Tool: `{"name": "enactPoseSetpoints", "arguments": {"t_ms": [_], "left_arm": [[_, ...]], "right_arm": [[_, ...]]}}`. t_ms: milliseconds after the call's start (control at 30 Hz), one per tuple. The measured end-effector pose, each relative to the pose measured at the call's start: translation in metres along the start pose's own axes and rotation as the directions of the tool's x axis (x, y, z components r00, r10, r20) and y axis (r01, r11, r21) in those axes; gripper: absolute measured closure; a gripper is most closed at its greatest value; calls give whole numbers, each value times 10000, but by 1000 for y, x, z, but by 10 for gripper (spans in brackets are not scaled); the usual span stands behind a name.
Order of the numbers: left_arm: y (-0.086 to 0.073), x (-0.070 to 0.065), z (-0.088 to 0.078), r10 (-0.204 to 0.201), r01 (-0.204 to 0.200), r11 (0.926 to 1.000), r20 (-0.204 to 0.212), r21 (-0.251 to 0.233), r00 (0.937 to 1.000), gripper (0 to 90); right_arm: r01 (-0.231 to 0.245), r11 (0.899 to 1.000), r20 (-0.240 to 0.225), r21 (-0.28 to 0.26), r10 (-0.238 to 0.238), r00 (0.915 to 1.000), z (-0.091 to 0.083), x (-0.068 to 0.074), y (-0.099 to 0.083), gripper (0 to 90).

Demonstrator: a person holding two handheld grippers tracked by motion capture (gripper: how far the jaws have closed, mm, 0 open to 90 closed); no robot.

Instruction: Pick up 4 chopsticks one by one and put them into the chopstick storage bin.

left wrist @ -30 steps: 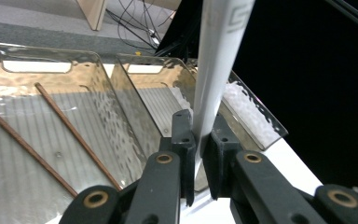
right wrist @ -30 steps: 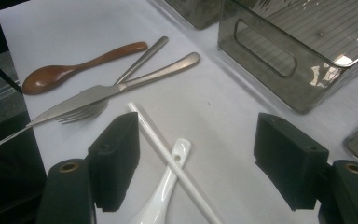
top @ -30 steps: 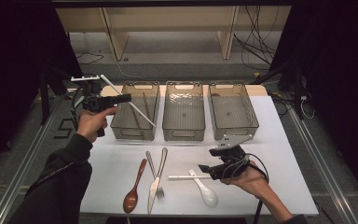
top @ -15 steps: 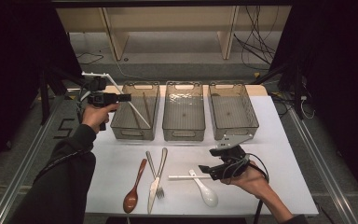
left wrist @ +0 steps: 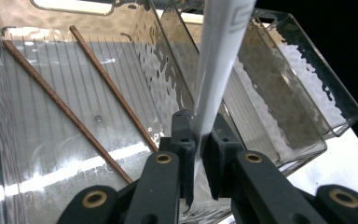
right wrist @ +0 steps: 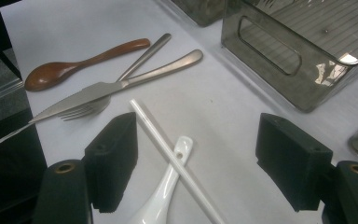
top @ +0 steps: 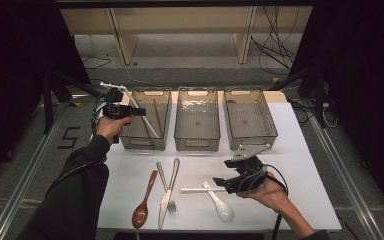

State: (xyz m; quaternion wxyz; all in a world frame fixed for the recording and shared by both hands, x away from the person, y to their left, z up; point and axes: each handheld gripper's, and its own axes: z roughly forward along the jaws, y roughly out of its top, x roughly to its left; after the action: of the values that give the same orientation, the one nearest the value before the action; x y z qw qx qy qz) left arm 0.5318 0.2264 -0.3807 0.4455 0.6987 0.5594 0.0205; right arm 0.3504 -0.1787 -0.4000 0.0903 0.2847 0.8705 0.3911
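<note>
My left gripper (top: 139, 112) was clamped on a white chopstick (left wrist: 219, 60), over the left bin (top: 165, 141) at 10 o'clock on the table (top: 300, 150). Stick slanted down into the bin, above two brown chopsticks (left wrist: 107, 84) lying inside. My right gripper (right wrist: 196, 163) sat at 4 o'clock, jaws wide apart, gripping nothing, around a second white chopstick (right wrist: 168, 144) lying across a white spoon (right wrist: 165, 196). Brown spoon (top: 144, 202), knife (top: 167, 196) and fork (top: 165, 187) at 6 o'clock.

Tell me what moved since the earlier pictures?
The left gripper, still shut on the white chopstick, sank a bit lower over the left bin, bringing the stick down into it. The right gripper stayed open over the table, and the cutlery there didn't move.
</note>
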Motion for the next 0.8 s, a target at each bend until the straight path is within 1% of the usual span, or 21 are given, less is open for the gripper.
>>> {"name": "enactPoseSetpoints", "arguments": {"t_ms": [200,267,800], "left_arm": [[1,0,6,12,-9,9998,-154,183,9999,821],[2,1,7,-83,86,9998,-164,160,9998,821],[5,-5,14,-18,24,9998,-301,181,9995,812]], "right_arm": [[5,10000,-9,-9,-5,10000,0,0,0,305],[9,10000,-10,-10,-9,10000,0,0,0,305],[17,10000,-42,-19,-17,10000,0,0,0,306]]}}
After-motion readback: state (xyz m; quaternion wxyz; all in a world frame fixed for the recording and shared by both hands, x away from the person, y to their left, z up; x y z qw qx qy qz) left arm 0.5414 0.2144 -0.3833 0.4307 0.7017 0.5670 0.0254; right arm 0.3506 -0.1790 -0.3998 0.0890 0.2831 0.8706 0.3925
